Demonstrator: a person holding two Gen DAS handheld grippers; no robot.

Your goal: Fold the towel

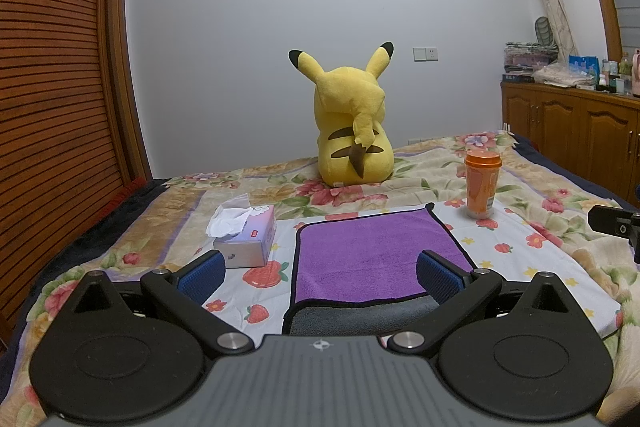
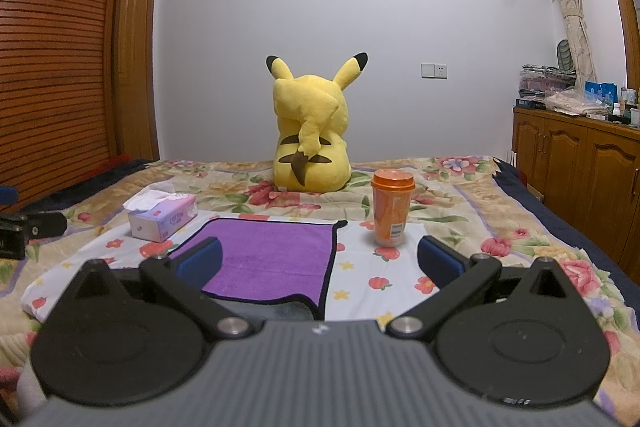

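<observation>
**Both grippers hovering wide over the purple towel**

Your left gripper [image 1: 320, 273] hangs low over the bed with its blue-padded fingers [image 1: 202, 277] spread wide apart, nothing between them; your right gripper [image 2: 320, 259] sits the same way, fingers [image 2: 440, 259] apart and gripping nothing. The purple microfibre towel with black edging [image 1: 372, 255] lies flat on the white strawberry-print cloth [image 1: 520, 255] spread over the floral bed blanket [image 1: 440, 155]; its near edge is turned over, showing a grey underside [image 1: 360, 319]. From your left view the towel sits between the fingers, nearer the right one; from your right view it lies toward the left finger [image 2: 202, 261]. A lilac tissue box with white tissue sticking out [image 1: 246, 237] stands just beside the towel's left edge; an orange lidded cup [image 2: 392, 211] stands upright near its far right corner; a yellow plush toy [image 2: 310, 131] sits well behind, back turned to you. You can see the other gripper poking in at each view's edge.
</observation>
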